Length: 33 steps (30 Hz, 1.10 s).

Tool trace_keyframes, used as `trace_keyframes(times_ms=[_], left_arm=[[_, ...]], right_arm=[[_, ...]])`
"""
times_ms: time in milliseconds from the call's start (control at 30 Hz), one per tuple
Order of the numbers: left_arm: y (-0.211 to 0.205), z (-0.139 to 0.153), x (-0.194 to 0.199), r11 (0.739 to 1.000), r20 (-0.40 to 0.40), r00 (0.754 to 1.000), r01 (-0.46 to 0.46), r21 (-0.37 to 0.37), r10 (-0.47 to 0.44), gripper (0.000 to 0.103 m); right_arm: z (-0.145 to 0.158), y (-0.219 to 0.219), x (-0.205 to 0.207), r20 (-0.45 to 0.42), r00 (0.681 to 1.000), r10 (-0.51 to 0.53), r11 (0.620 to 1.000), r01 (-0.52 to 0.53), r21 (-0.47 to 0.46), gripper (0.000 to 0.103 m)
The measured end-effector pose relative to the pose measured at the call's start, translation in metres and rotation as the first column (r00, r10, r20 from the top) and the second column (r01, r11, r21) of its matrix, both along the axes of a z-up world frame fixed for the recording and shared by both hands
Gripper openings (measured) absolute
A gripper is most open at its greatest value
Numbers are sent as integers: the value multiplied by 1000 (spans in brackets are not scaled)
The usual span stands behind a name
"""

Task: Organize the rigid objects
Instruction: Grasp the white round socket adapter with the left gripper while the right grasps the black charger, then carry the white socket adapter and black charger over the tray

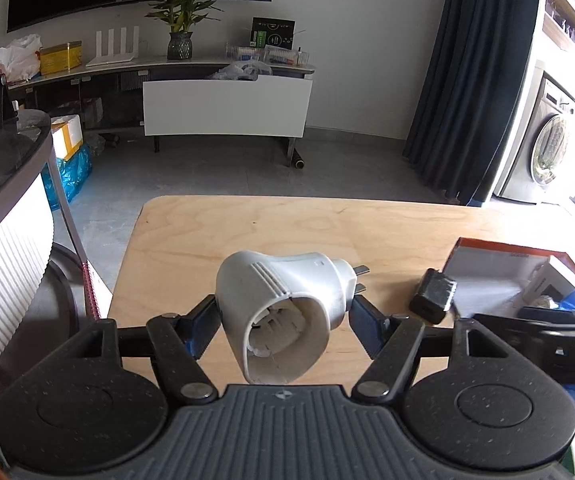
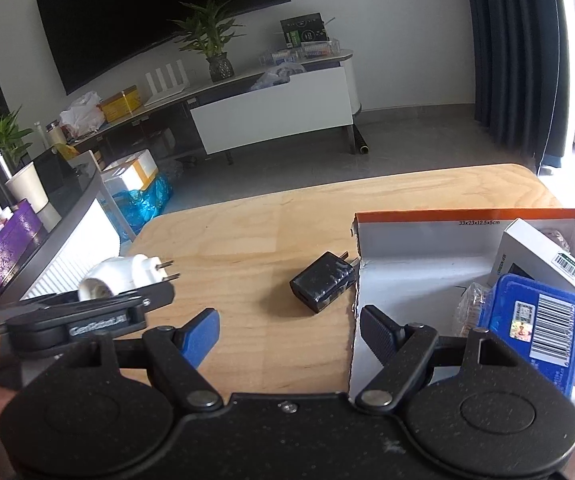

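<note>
Counter [image 2: 247, 236] far half is bare wood up to its rounded edge; open-top box [image 2: 427, 276] fills the right side. Black charger [image 2: 323, 286] lies flat, its prongs at the box wall. Only the right wrist view shows the box contents: blue tub [image 2: 535, 320], white carton [image 2: 543, 256]. Left gripper [image 1: 283, 312] jaws clamp the white plug adapter [image 1: 279, 304], lifted off the counter. Right gripper [image 2: 287, 332] jaws wide, empty, straddling the box edge.
</note>
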<state>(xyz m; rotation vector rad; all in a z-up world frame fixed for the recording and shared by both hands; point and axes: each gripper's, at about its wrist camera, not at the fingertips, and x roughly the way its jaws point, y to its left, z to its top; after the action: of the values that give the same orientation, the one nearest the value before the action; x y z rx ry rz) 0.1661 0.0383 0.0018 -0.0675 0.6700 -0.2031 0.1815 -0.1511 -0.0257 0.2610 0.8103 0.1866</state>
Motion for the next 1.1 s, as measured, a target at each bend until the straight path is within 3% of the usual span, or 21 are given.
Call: trace_keyframes(times_ms=[167,433,533,567,800,1100], left_arm=[[3,11,-23,1000,28,1000,0,-20,1,71],[15,4,-13,997,24,999,-29,-69,30,71],[16,4,-11,996,29,999,-36,-77,38,71],[16,3,-12,996,29,999,-39,-78,41,71],[16,3,-16,996,36,999,-38,-76,40,71],[6,10,-28,999,56,998,-22,-27,23,71]], right_arm=[[-17,15,32,-61,997,-46,999,47,9,88],[-50,31,70,-84,990,-110,990,102,-99,72],[-55,37,75,-53,995,-86,986,77,-150,57],[-55,38,77,-49,996,-78,985,70,-157,45],[-50,36,68,-37,999,-34,989,28,-145,43],[2,37,6,55,996,67,993,-62,-99,43]])
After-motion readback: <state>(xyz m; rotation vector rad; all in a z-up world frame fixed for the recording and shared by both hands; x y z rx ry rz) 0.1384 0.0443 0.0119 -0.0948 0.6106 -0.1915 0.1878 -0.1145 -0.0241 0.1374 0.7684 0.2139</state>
